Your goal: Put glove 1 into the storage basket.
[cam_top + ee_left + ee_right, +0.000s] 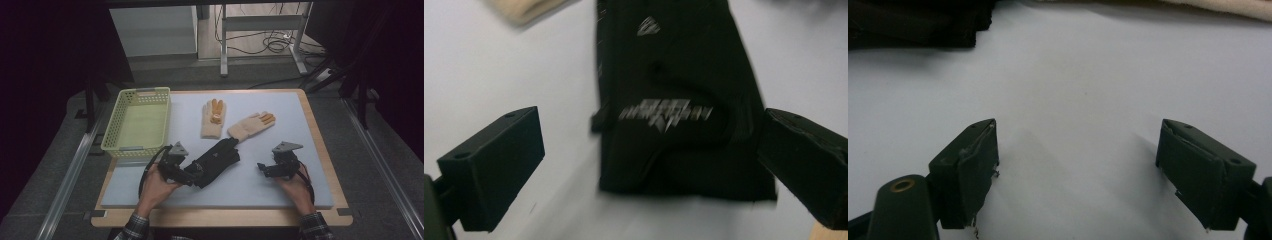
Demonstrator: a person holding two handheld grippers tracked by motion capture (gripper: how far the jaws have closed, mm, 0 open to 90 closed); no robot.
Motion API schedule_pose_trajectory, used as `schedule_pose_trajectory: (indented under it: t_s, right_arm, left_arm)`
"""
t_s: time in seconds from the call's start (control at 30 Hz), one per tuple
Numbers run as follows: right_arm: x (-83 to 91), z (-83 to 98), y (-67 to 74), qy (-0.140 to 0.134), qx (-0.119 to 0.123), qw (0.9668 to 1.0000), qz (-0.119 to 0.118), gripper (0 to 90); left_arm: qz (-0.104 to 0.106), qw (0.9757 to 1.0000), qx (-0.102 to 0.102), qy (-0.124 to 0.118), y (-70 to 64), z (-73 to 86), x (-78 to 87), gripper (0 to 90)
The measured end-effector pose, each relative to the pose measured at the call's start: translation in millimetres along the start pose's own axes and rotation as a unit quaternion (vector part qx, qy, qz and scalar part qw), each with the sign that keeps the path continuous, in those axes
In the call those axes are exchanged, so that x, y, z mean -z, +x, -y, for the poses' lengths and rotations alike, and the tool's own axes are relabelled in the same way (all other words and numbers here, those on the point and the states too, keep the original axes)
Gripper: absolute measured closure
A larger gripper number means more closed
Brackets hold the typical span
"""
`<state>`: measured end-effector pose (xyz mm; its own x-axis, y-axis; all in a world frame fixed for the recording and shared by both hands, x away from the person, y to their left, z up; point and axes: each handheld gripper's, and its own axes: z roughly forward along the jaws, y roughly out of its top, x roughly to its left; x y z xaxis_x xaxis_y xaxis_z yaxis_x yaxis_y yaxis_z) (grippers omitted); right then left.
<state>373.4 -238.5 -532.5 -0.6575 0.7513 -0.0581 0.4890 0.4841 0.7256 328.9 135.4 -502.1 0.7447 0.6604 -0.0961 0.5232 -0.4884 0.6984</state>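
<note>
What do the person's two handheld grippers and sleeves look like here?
Both the left gripper and the right gripper are black, each topped by a grey three-cornered plate, and a black cable loops from each. Up close, their jaws are blocky, dark rectangular pads. The right gripper has a small brass-coloured ring on its body in its own view. The person's sleeves are plaid, in dark and light checks.

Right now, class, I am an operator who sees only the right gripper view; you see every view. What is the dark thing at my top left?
Observer: A black glove, lying flat on the white mat.
Operator: Where is the other gripper?
Observer: The left gripper is at the glove's cuff end, with its jaws open on either side and not pressing.
Operator: Is there a container nearby?
Observer: A green basket stands at the table's far left, with nothing inside it.
</note>
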Motion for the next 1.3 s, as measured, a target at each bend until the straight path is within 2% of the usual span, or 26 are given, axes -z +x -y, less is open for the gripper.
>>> schedule_pose_trajectory:
  t_s: [0.2, 0.23, 0.4, 0.53, 0.67, 0.8, 0.93, 1.03, 1.07, 1.3]
  right_arm:
    - [0.1, 0.2, 0.6, -0.001, 0.002, 1.0, 0.002, 17.1]
    - [0.2, 0.2, 0.6, -0.001, 0.002, 1.0, 0.002, 17.1]
    - [0.2, 0.3, 1.0, -0.002, 0.004, 1.0, 0.003, 17.1]
    - [0.2, 0.3, 0.9, -0.002, 0.004, 1.0, 0.003, 17.1]
    - [0.2, 0.3, 1.0, -0.002, 0.004, 1.0, 0.003, 17.1]
    - [0.1, 0.3, 0.9, -0.001, 0.004, 1.0, 0.003, 17.1]
    - [0.2, 0.3, 1.1, -0.001, 0.004, 1.0, 0.003, 17.1]
    - [0.2, 0.3, 1.4, -0.002, 0.005, 1.0, 0.004, 17.1]
    - [0.2, 0.3, 1.3, -0.002, 0.005, 1.0, 0.004, 17.1]
    - [0.4, 0.4, 1.9, -0.003, 0.007, 1.0, 0.006, 17.1]
  left_arm:
    - [0.007, 0.9998, -0.006, 0.02, -12.4, -22.6, -31.3, 0.0]
    - [-0.001, 0.9995, -0.01, 0.03, -16.1, -26.0, -41.7, 0.0]
    - [-0.02, 0.9985, -0.011, 0.05, -14.3, -27.1, -57.6, 0.0]
    - [-0.017, 0.9974, -0.002, 0.071, -10.0, -24.2, -69.9, 0.0]
    - [-0.023, 0.9973, 0.004, 0.069, -12.5, -23.8, -71.4, 0.0]
    - [-0.037, 0.9965, -0.011, 0.074, -21.9, -24.0, -73.5, 0.0]
    - [-0.031, 0.9962, -0.007, 0.081, -19.9, -25.6, -74.0, 0.8]
    - [-0.038, 0.995, 0.003, 0.092, -20.1, -29.5, -72.1, 8.5]
    - [-0.04, 0.9949, 0.007, 0.093, -18.9, -30.3, -70.7, 8.5]
    - [-0.049, 0.9953, 0.024, 0.08, -5.9, -28.6, -60.4, 42.1]
